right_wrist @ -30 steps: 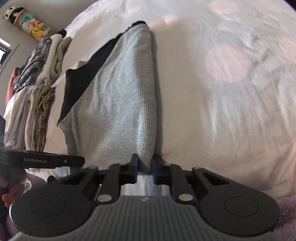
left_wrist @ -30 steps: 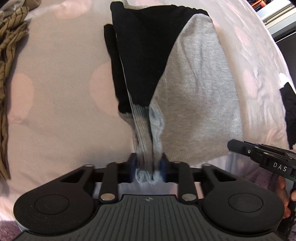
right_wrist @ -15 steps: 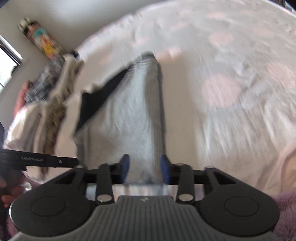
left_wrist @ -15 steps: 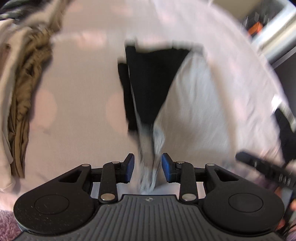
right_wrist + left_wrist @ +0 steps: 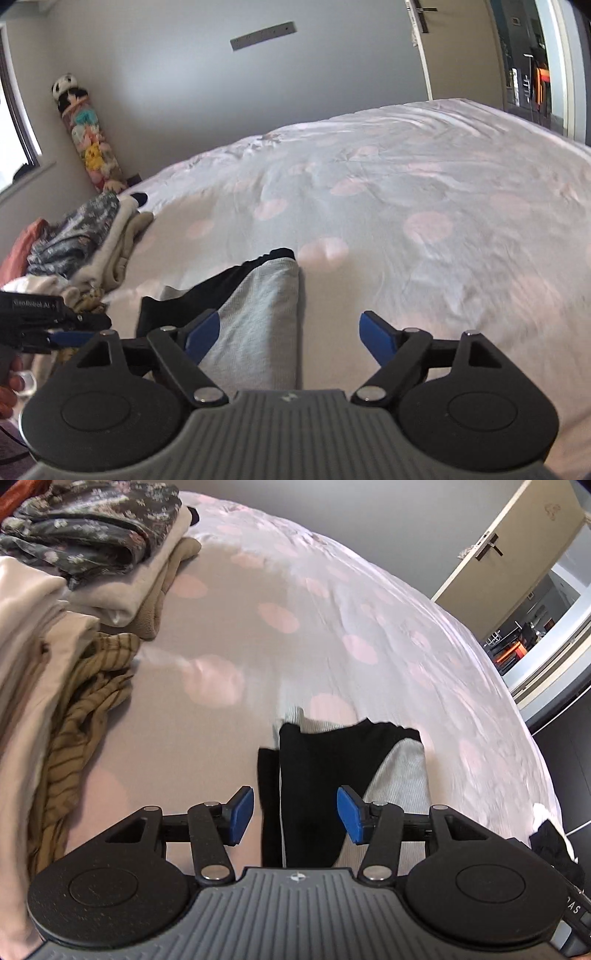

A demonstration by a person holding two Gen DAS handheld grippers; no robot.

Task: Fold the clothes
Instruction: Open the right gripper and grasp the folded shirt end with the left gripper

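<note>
A folded grey and black garment (image 5: 399, 779) lies flat on the bed's pink-dotted sheet (image 5: 314, 635), just ahead of both grippers. My left gripper (image 5: 294, 816) hangs above its near black part, fingers wide open and holding nothing. In the right wrist view the same garment (image 5: 258, 317) shows its grey side under my right gripper (image 5: 291, 332), which is also wide open and empty. The left gripper's body (image 5: 40, 321) shows at that view's left edge, held by a hand (image 5: 9, 384).
Folded and loose clothes (image 5: 66, 602) are piled along the bed's left side, also seen in the right wrist view as a clothes pile (image 5: 74, 243). A dark item (image 5: 554, 845) lies at the bed's right edge. A door (image 5: 517, 546) and a wall stand beyond the bed.
Both grippers let go of the garment's near edge and opened wide. Both rose and tilted up, so the garment looks smaller and the room beyond the bed came into view.
</note>
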